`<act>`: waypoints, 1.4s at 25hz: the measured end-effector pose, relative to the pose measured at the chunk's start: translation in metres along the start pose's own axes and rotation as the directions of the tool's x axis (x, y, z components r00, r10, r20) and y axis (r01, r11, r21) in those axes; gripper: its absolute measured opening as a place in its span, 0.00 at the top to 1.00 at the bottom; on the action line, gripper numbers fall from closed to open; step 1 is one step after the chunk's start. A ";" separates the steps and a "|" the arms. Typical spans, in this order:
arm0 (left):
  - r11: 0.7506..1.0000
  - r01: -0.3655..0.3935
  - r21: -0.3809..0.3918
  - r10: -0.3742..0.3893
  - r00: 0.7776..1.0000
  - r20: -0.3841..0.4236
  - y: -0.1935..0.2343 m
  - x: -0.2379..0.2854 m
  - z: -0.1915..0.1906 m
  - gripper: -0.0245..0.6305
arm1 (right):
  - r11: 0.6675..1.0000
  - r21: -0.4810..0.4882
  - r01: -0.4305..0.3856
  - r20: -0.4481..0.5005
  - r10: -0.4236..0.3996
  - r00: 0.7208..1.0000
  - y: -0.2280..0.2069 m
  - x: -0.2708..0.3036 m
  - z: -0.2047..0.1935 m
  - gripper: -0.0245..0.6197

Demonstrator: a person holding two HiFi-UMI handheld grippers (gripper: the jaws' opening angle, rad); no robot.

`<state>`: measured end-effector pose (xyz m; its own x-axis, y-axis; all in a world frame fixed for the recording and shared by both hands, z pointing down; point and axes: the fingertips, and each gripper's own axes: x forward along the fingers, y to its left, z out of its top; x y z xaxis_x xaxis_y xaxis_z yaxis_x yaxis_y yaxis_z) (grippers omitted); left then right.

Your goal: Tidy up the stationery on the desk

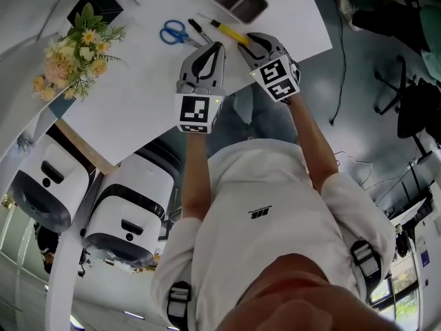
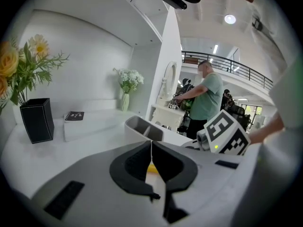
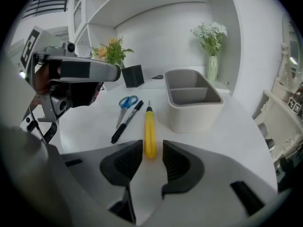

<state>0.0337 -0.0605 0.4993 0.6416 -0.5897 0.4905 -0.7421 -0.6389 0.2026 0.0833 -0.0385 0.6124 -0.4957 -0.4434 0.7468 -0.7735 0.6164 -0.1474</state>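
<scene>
We see right claw point(image 3: 152, 149) apart, straddling yellow pen point(image 3: 150, 131) on table (no contact); left claw point(image 2: 151, 145) together.

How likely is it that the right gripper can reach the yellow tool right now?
Probably yes. The right gripper has its jaws apart either side of the near end of the yellow tool, and the black marker beside it lies clear.

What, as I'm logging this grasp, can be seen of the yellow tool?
The yellow tool is a slim, plastic-looking stick with a dark collar and thin metal tip. It lies flat on the desk, tip pointing away, beside a marker. Its near end sits between the right claw's open jaws, seemingly untouched.
</scene>
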 end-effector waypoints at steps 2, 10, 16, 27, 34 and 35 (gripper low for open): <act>1.000 0.001 0.001 -0.001 1.000 -0.002 0.000 0.001 0.000 0.96 | 1.000 -0.011 0.007 0.005 -0.007 1.000 -0.002 0.001 0.001 0.80; 1.000 -0.001 -0.004 0.001 1.000 -0.004 0.002 -0.002 0.000 0.96 | 0.999 -0.032 0.001 0.021 0.000 1.000 -0.003 -0.008 0.010 0.87; 1.000 0.000 -0.007 0.000 1.000 0.018 0.001 -0.010 0.007 0.96 | 1.000 -0.019 0.011 0.087 -0.010 0.996 0.002 -0.038 0.036 0.88; 1.000 0.007 0.006 -0.007 0.998 0.061 -0.001 -0.025 0.027 0.96 | 0.999 0.016 0.044 0.204 -0.046 0.978 0.005 -0.092 0.080 0.88; 1.000 0.019 0.016 -0.021 0.996 0.085 -0.006 -0.029 0.040 0.96 | 0.998 0.020 0.057 0.277 -0.061 0.959 -0.001 -0.122 0.103 0.88; 1.000 0.021 0.017 -0.022 0.996 0.089 -0.007 -0.029 0.042 0.96 | 0.998 0.020 0.062 0.283 -0.065 0.957 -0.002 -0.127 0.106 0.88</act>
<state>0.0281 -0.0597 0.4477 0.6724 -0.6172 0.4085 -0.7255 -0.6590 0.1986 0.1058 -0.0528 0.4490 -0.5355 -0.6487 0.5407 -0.8106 0.5744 -0.1137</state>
